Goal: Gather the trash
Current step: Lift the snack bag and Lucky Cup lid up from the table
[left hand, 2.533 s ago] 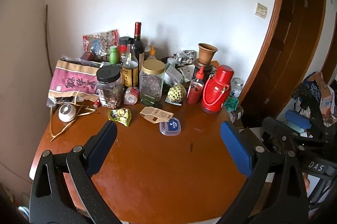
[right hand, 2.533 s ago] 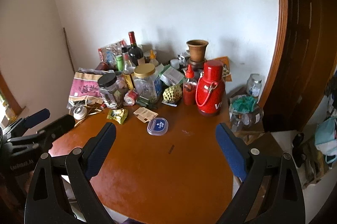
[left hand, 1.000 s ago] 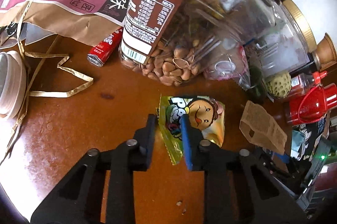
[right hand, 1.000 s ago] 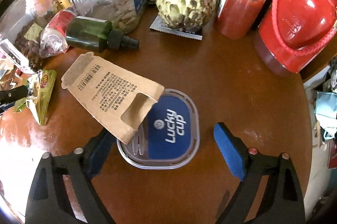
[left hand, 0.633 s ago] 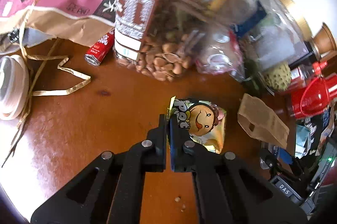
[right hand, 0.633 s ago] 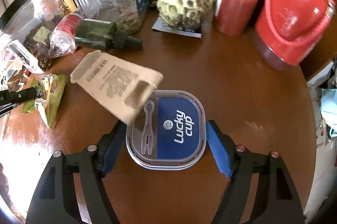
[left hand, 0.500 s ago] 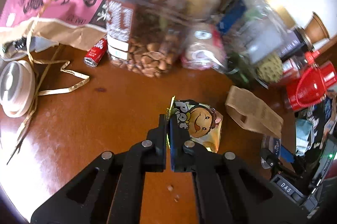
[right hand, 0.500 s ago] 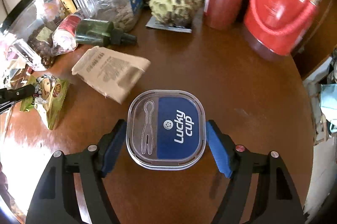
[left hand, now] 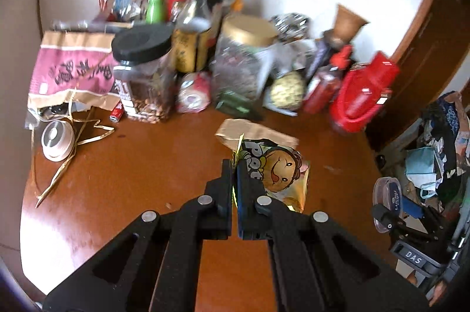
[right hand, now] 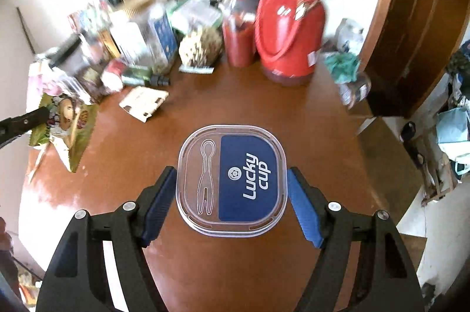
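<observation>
My left gripper [left hand: 234, 165] is shut on the edge of a yellow-green snack wrapper [left hand: 279, 174] with a cartoon face and holds it above the brown table [left hand: 132, 179]. The wrapper also shows at the left of the right wrist view [right hand: 66, 121]. My right gripper [right hand: 232, 177] is shut on a clear plastic lid [right hand: 232, 179] with a blue "Lucky cup" label, held level above the table. The lid also shows at the right of the left wrist view [left hand: 386, 197]. A brown cardboard piece [right hand: 144, 103] lies on the table, also visible behind the wrapper [left hand: 255, 132].
Jars, bottles, a red thermos [right hand: 289, 24], a custard apple [right hand: 201, 46] and a pink bag [left hand: 70, 71] crowd the table's back half. A white round thing [left hand: 57, 138] with straw strips lies at the left. A door [right hand: 411, 18] and floor clutter [left hand: 440, 141] are on the right.
Both grippers closed on their items and lifted them up and back from the table. The cardboard piece dropped off the lid and stays on the table.
</observation>
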